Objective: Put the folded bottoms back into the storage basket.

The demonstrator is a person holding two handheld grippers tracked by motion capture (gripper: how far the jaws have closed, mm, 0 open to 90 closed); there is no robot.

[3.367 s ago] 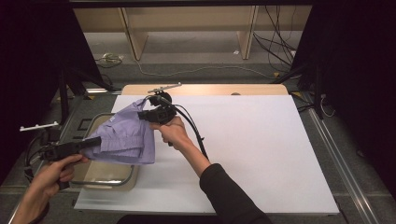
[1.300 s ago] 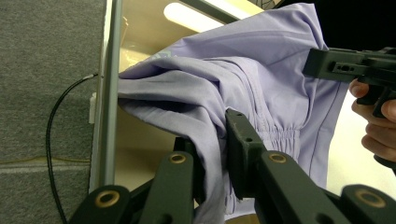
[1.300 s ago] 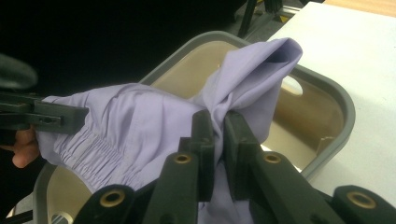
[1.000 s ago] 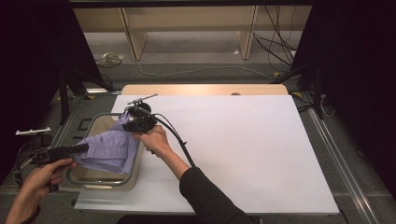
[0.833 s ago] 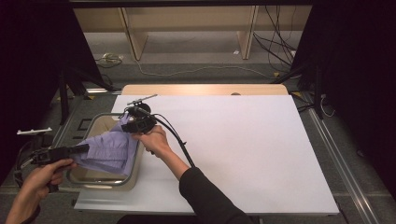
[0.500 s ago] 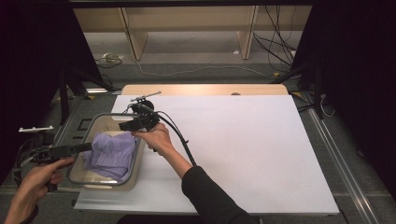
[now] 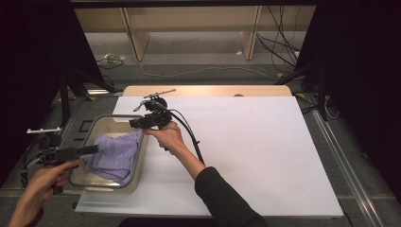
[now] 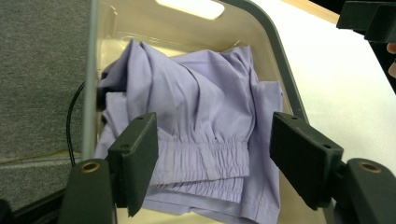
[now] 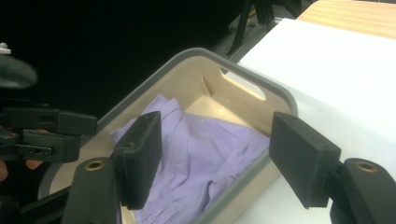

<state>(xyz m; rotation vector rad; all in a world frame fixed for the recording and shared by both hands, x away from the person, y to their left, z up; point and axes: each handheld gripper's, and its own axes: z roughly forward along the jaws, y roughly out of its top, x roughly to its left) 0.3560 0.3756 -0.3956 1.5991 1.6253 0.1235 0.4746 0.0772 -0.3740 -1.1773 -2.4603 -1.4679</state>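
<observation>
A lilac garment [image 7: 116,151] lies crumpled inside a beige bin with a grey rim [image 7: 101,186] at the table's left edge. My left gripper [image 7: 90,150] hovers at the bin's left side. Its jaws have just been opening, and they stand open over the garment's elastic waistband [image 8: 196,158] without pressing it. My right gripper [image 7: 135,124] hangs above the bin's far right corner. Its jaws have also just been opening, and nothing is between them. In the right gripper view the garment [image 9: 201,144] rests below the open jaws, with the left gripper [image 9: 46,130] at the left.
White paper [image 7: 246,151] covers the table to the right of the bin. A strip of wooden tabletop [image 7: 208,91] runs along the back. Dark floor, stands and cables surround the table's left and far sides.
Both grippers held the garment over the bin; they have let go and it has dropped in. The right gripper has drawn up and away toward the bin's far right corner.
</observation>
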